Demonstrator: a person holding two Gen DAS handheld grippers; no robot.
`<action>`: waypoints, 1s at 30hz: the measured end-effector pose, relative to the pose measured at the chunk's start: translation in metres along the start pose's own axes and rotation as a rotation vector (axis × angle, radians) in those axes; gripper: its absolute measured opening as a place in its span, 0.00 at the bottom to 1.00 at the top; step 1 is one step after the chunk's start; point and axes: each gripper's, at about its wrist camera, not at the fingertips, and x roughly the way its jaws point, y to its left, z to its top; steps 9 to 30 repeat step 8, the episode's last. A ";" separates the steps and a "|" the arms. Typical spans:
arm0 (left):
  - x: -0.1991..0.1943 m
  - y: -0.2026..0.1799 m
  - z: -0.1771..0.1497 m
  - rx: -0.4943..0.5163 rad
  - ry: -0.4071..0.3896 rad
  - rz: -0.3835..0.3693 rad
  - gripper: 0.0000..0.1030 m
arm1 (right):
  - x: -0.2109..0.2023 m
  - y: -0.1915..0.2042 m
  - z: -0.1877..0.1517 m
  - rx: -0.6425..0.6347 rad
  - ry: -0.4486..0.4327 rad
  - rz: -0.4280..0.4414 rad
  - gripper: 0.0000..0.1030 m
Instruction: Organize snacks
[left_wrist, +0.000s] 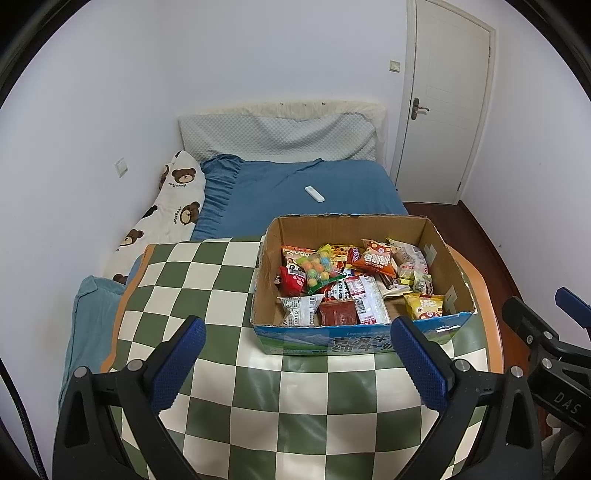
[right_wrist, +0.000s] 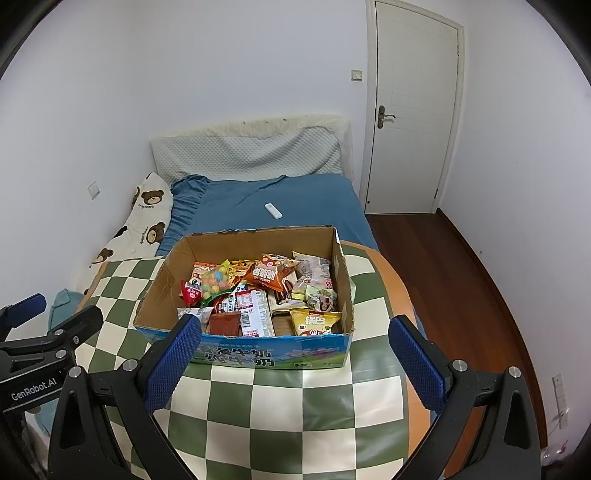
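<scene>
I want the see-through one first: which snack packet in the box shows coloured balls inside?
The clear candy bag at the box's far left, lying over the red packet. The other packets are opaque printed wrappers.

Your table (left_wrist: 229, 406) wears a green-and-cream checked cloth (left_wrist: 295, 387), and the open cardboard box (left_wrist: 364, 338) of snacks sits directly on it, toward the far right. Behind it, your blue bed (left_wrist: 332, 184) carries a white remote (left_wrist: 314, 194), a bear-print pillow (left_wrist: 170, 210) and a grey cushion (left_wrist: 277, 138).
</scene>
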 end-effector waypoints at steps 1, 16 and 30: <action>0.000 0.000 0.000 0.001 0.000 0.001 1.00 | 0.000 0.000 0.000 0.000 0.001 0.000 1.00; -0.002 0.000 0.002 0.000 -0.004 0.002 1.00 | 0.000 0.000 0.000 0.000 0.000 0.000 1.00; -0.002 0.000 0.002 0.000 -0.004 0.002 1.00 | 0.000 0.000 0.000 0.000 0.000 0.000 1.00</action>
